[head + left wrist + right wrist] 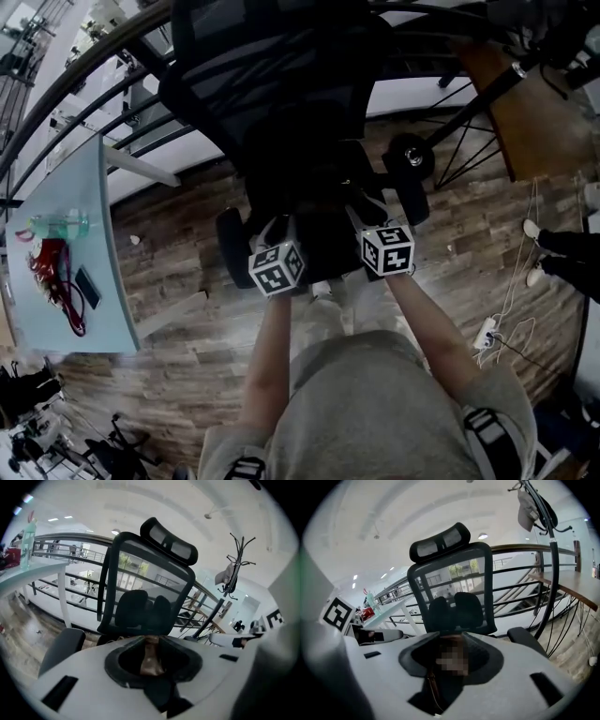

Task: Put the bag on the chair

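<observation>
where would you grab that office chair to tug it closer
Probably the front tip of an armrest, from the front, jaws above and below: the chair faces you and its flat pads jut your way.

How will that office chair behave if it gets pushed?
The office chair probably rolls: what looks like a caster sits on smooth plank floor. Its mesh back likely flexes slightly.

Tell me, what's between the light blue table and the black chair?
In the head view, mostly bare wooden floor separates the table and chair. A white table leg slants across it, and a tiny pale scrap lies near the table's edge.
</observation>
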Motion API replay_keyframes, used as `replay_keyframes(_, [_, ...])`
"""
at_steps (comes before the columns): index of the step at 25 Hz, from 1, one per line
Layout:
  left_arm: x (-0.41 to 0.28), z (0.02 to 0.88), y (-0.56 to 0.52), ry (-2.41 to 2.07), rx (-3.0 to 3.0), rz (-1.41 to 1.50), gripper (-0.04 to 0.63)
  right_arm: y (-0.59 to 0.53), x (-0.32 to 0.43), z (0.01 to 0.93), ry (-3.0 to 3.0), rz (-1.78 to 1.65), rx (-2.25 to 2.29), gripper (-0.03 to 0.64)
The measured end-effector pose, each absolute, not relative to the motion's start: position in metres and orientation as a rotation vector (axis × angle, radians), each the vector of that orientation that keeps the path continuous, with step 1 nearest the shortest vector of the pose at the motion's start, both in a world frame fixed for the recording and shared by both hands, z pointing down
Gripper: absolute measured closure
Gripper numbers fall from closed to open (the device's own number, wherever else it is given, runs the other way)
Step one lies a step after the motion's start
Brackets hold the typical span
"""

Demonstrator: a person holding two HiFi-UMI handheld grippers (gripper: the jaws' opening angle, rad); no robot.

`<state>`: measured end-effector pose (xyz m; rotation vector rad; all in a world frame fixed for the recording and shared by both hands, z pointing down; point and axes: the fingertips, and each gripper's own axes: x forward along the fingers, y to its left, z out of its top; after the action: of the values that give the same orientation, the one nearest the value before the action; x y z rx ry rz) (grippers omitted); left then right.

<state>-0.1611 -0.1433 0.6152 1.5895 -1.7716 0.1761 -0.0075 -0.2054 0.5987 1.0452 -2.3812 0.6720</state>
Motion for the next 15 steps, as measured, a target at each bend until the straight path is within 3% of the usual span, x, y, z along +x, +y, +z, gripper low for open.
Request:
replay_keyframes(4, [-0.16, 0.586, -0.136, -1.785, 1.642, 0.143, 0.548, -0.191, -0.007, 0.565, -2.441, 0.611, 1.071, 0.58])
replay_keyframes(15, [-0.153, 0.53, -0.101, -1.811, 1.718, 0.112, 0.577, -0.16, -0.003, 0.506, -2.521, 0.539, 1.119, 0.611])
